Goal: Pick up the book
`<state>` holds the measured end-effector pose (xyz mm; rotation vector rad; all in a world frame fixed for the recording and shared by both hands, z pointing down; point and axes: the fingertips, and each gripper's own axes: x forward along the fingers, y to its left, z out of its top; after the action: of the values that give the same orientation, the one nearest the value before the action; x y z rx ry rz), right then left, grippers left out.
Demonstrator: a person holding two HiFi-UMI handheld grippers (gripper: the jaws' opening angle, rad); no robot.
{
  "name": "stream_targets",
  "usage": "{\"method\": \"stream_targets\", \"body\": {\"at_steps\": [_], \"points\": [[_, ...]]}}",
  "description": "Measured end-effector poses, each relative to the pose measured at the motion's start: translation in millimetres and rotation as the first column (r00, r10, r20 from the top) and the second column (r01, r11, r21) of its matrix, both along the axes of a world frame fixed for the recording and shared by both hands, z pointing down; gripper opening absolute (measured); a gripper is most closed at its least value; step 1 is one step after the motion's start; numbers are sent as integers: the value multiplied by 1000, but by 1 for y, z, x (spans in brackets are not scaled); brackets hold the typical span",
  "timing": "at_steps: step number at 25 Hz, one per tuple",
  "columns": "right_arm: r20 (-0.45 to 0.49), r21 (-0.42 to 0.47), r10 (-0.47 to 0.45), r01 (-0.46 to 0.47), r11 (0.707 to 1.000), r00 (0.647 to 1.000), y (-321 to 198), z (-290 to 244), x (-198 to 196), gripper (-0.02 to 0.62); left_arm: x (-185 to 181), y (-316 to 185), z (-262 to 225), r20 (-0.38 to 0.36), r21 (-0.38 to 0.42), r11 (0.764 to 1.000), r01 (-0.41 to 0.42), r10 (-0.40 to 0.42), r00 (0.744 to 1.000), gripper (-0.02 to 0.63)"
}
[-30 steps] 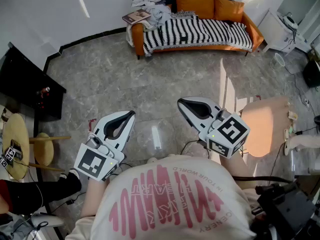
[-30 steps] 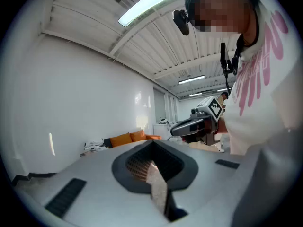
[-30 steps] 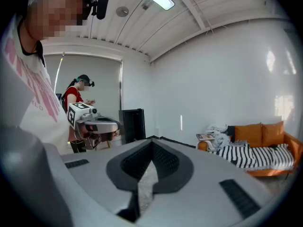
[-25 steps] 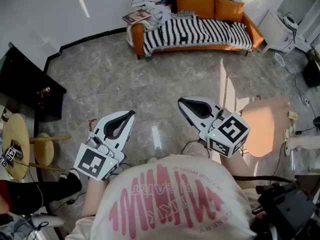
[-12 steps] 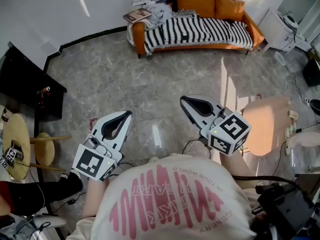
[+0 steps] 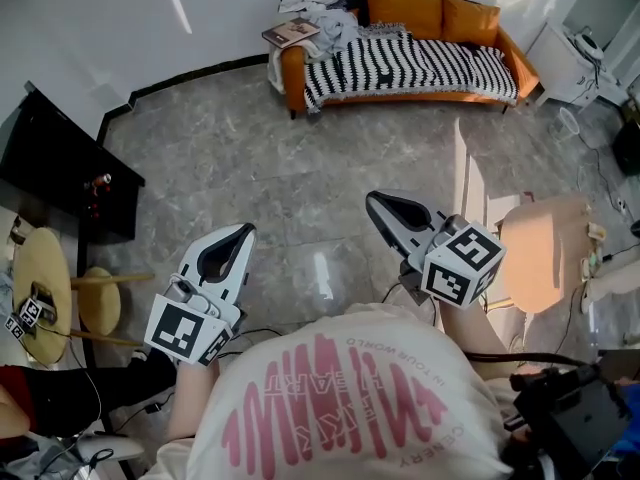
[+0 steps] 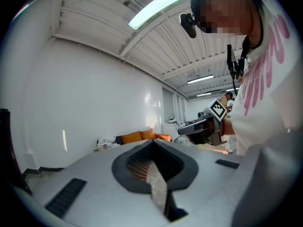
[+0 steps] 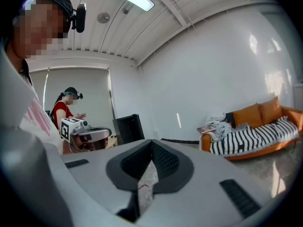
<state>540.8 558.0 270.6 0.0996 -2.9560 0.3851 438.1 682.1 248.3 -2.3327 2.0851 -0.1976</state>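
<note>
The book (image 6: 291,34) lies on the left armrest of the orange sofa (image 6: 400,53), far across the grey floor, beside a heap of clothes. It also shows small in the right gripper view, the book (image 8: 207,129) at the sofa's (image 8: 251,137) left end. My left gripper (image 6: 243,231) and right gripper (image 6: 375,200) are held in front of my chest, pointing toward the sofa, both far from the book. Each is shut with nothing between its jaws: left gripper (image 7: 153,141), right gripper (image 8: 152,142).
A black cabinet (image 6: 60,173) stands at the left wall, with a round yellow table (image 6: 40,283) and a stool (image 6: 100,303) near it. A beige table (image 6: 540,253) and white furniture (image 6: 575,58) are at the right. Another person (image 8: 66,111) stands behind.
The head view has shifted, so the sofa and book sit further right in it. Both grippers have drifted a little lower in it, still shut.
</note>
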Motion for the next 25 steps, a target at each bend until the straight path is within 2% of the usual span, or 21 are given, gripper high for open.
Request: {"method": "stream_targets", "body": {"at_steps": [3,5,8,11,16,22,25], "points": [[-27,21,5,-4,1000,1000,4,7,-6,11,-19,4,6,-76,-1,999,33,-33,997,6],[-48,34,11,-10,999,999,2,11,-7,11,-20,5,8,-112,-1,1000,27,-27,993,6],[-30,-14,22,-23,1000,999,-5,10,-13,11,-18,6,12,-70,-18,1000,7,-9,998,6],[6,-73,12,-12,997,1000,-6,8,-27,11,-27,6,18,-27,-41,999,26,-27,999,6],[-32,-20,-1,0,1000,1000,-9,14,-36,11,-48,-1,7,-100,12,998,56,-55,994,6],[10,-104,18,-17,994,1000,-38,15,-46,11,-61,-21,5,-98,28,998,61,-58,993,6],[6,-81,-5,6,997,1000,-54,15,-63,11,-66,-34,10,-112,16,998,68,-66,991,6]]}}
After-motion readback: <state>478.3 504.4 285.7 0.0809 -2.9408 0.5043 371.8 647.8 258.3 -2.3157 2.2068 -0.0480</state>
